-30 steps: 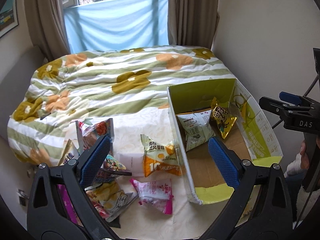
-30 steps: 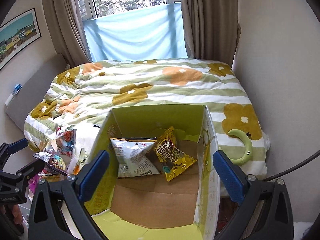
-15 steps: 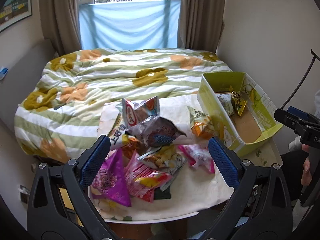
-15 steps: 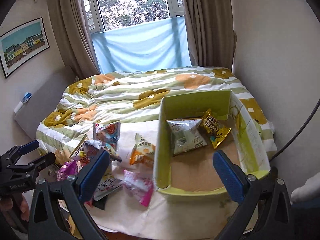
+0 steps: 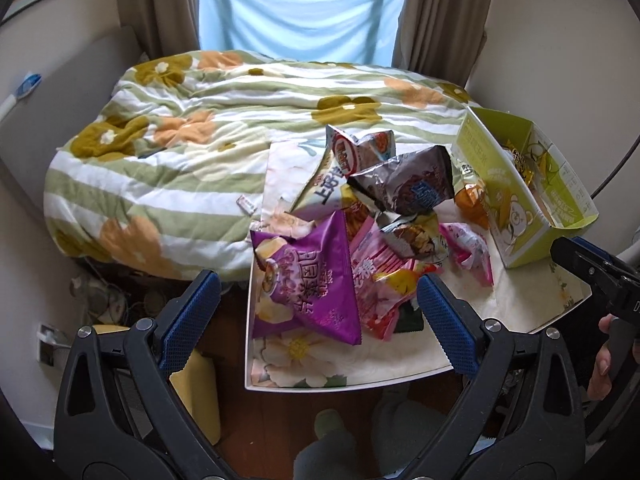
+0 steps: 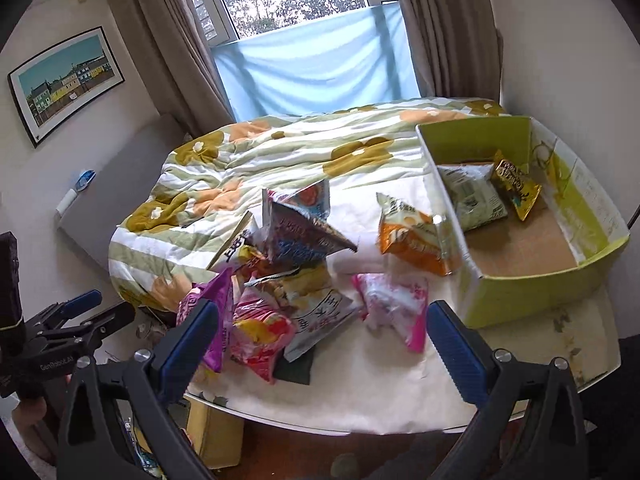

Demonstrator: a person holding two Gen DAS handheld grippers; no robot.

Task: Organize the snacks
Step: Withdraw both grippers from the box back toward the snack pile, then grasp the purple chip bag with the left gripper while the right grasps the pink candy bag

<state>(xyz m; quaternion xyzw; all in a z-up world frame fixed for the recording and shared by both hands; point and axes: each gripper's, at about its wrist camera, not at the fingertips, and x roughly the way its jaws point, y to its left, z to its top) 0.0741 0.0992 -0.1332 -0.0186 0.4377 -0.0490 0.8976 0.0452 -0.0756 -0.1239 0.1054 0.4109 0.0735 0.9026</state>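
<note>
A pile of snack bags lies on a small white table: a purple bag, a silver-grey bag, a pink bag and an orange bag. A green cardboard box at the table's right end holds a white bag and a gold bag. My left gripper is open and empty, held back above the purple bag. My right gripper is open and empty, above the table's near edge.
A bed with a green flowered quilt lies behind the table. Walls close in on the right. Curtains and a window stand at the back. The floor below the table holds a yellow item and cables.
Both grippers have pulled back and up from the box, and the left one swung left. The whole snack pile and table edge have come into view. Both stay open and empty.
</note>
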